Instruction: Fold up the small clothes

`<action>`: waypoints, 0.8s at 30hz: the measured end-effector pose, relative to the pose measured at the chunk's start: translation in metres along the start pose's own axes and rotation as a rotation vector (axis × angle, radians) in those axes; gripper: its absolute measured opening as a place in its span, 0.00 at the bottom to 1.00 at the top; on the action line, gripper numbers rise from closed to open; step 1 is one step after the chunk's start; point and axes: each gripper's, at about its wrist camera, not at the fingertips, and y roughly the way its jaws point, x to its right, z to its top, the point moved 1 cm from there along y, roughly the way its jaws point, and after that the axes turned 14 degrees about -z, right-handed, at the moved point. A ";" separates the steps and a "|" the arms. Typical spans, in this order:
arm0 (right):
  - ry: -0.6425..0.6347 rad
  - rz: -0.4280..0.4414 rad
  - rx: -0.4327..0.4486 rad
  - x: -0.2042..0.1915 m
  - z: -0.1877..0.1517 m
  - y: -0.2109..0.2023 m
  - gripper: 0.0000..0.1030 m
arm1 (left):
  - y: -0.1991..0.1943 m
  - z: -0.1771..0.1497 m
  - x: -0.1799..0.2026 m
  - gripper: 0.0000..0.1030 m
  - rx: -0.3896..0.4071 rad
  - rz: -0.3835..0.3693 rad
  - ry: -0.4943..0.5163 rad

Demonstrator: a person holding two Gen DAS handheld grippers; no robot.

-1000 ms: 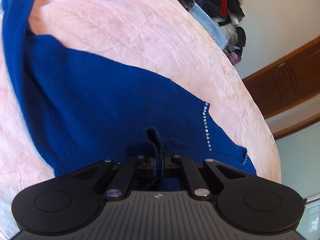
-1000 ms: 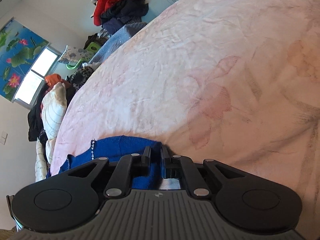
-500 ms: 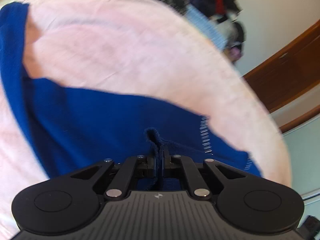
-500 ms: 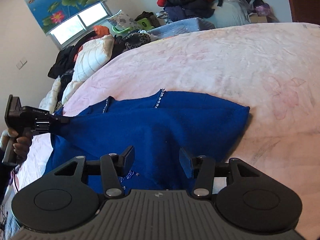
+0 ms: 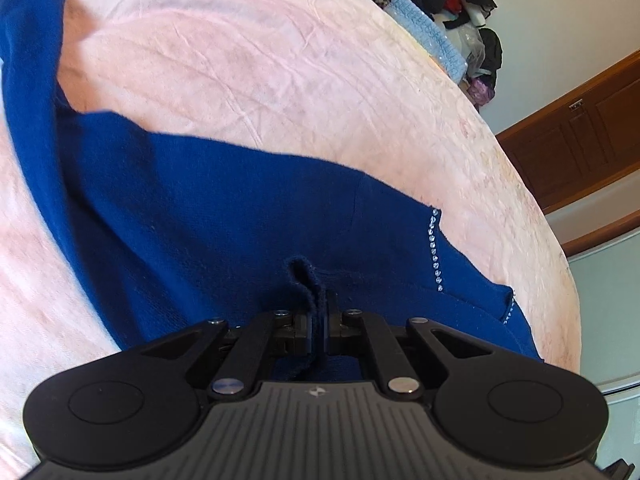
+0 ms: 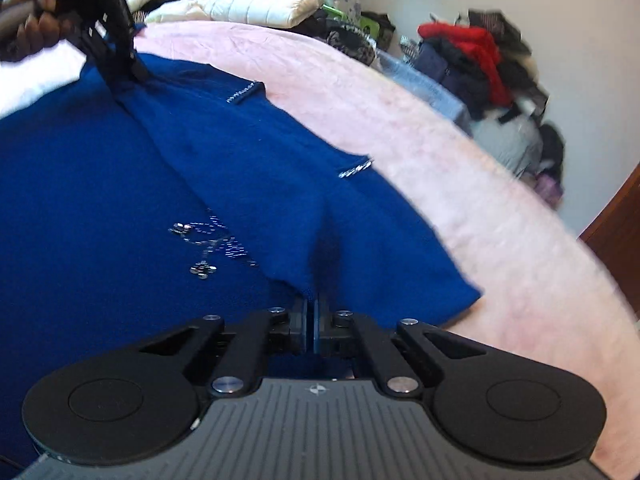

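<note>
While stretched between grippers, blue sweater [image 5: 224, 216] runs crosswise.

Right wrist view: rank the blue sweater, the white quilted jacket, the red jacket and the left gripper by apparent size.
1. blue sweater
2. white quilted jacket
3. left gripper and red jacket: look alike, and their distances differ, so unranked.

A bed [image 5: 280, 80] covered with a wrinkled pale pink sheet [image 6: 500, 240] bearing a faint floral print carries everything. Directly on it lies a blue knit garment [image 5: 200, 220], spread across the sheet, with rows of small rhinestones [image 5: 434, 248] at its edge. In the left wrist view the garment's long strip runs up toward 11 o'clock.
</note>
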 end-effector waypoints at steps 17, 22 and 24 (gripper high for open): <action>0.212 0.168 0.006 0.032 -0.012 -0.031 0.66 | -0.047 -0.008 -0.021 0.10 0.078 -0.093 -0.071; 0.311 0.238 0.011 0.044 -0.016 -0.036 0.66 | -0.043 -0.027 -0.047 0.36 0.097 -0.164 -0.239; 0.343 0.238 -0.005 0.046 -0.014 -0.030 0.66 | -0.040 -0.034 -0.051 0.49 0.123 -0.177 -0.265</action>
